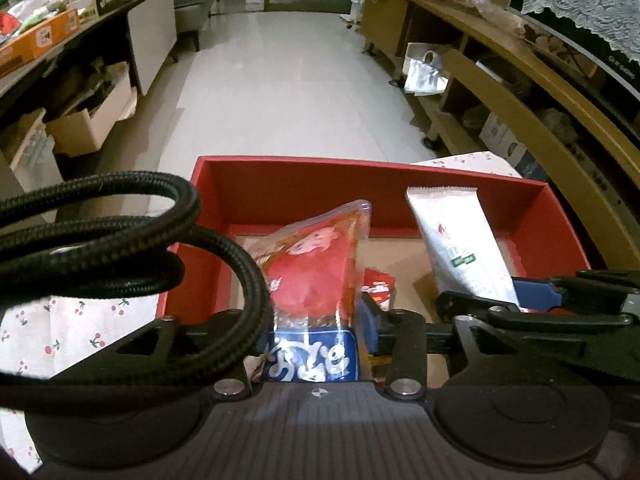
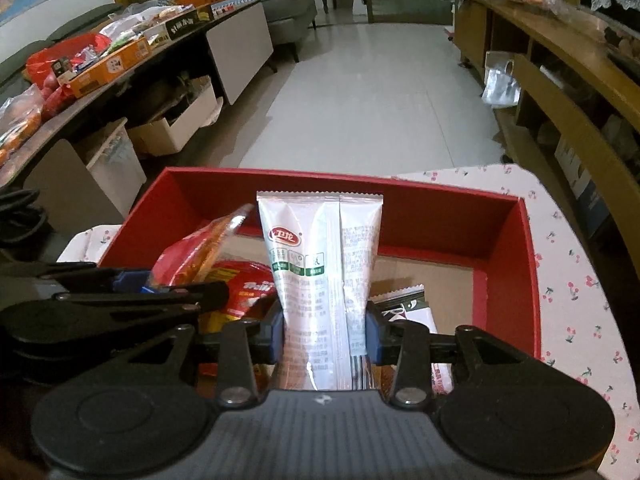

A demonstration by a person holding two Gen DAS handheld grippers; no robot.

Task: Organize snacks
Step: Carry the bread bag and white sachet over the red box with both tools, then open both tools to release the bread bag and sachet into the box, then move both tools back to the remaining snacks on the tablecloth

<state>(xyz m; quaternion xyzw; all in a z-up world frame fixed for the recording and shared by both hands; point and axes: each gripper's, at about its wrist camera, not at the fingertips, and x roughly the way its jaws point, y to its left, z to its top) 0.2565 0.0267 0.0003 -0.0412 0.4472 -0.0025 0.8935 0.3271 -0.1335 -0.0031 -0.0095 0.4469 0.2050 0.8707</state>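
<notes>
Both grippers found over the red box (image 2: 504, 264): left gripper (image 1: 316, 332) loosely around red pouch (image 1: 316, 272), right gripper (image 2: 324, 332) clamped on white packet (image 2: 320, 264). Both snacks held upright inside box. Advised lowering to the box floor before releasing, clear of packets lying there.
</notes>
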